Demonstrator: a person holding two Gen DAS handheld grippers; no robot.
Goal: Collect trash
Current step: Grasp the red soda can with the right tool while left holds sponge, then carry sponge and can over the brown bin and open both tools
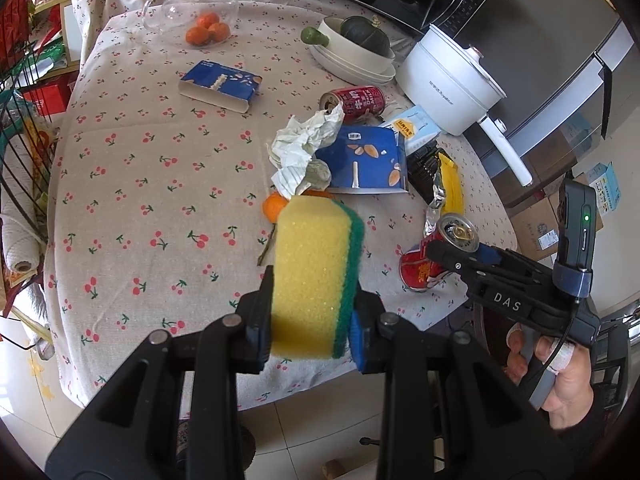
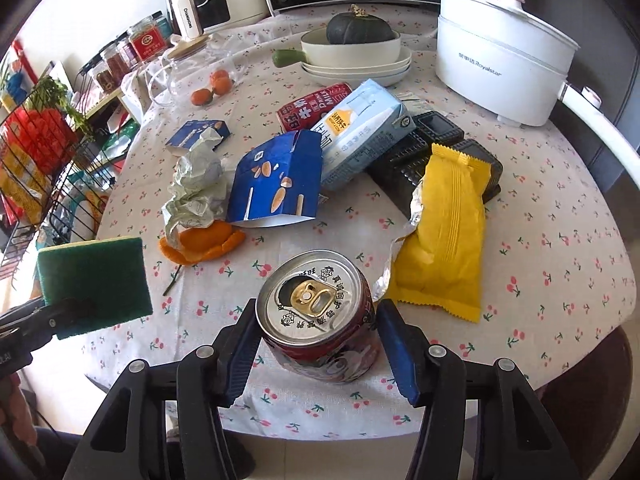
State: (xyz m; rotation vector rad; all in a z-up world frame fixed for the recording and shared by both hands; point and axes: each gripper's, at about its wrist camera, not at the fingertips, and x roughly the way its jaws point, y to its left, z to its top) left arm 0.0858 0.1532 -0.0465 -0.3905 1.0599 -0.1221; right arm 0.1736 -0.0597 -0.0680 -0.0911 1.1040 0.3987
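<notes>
- Trash lies heaped near the middle of the round table [image 2: 560, 208], which wears a cherry-print cloth: crumpled white paper [image 2: 196, 188], orange peel [image 2: 204, 242], a torn blue carton [image 2: 276, 180], a pale blue milk carton [image 2: 364, 132], a yellow foil snack wrapper [image 2: 444, 240], black plastic trays [image 2: 436, 128] and a second red can lying on its side [image 2: 316, 108].
- Right gripper [image 2: 320, 340] has its blue-padded jaws closed partway onto a dented red drink can with a silver pull-tab top [image 2: 316, 320]; the pads press its sides near the table's front edge.
- Left gripper [image 1: 310, 332] is closed narrowly on a yellow sponge with a green scouring face [image 1: 316, 276], held upright above the front edge.
- A small blue carton [image 1: 220, 86] lies apart toward the far left of the cloth.
- A white electric pot [image 2: 500, 68] and stacked white bowls holding a dark green squash [image 2: 356, 52] stand at the far edge.
</notes>
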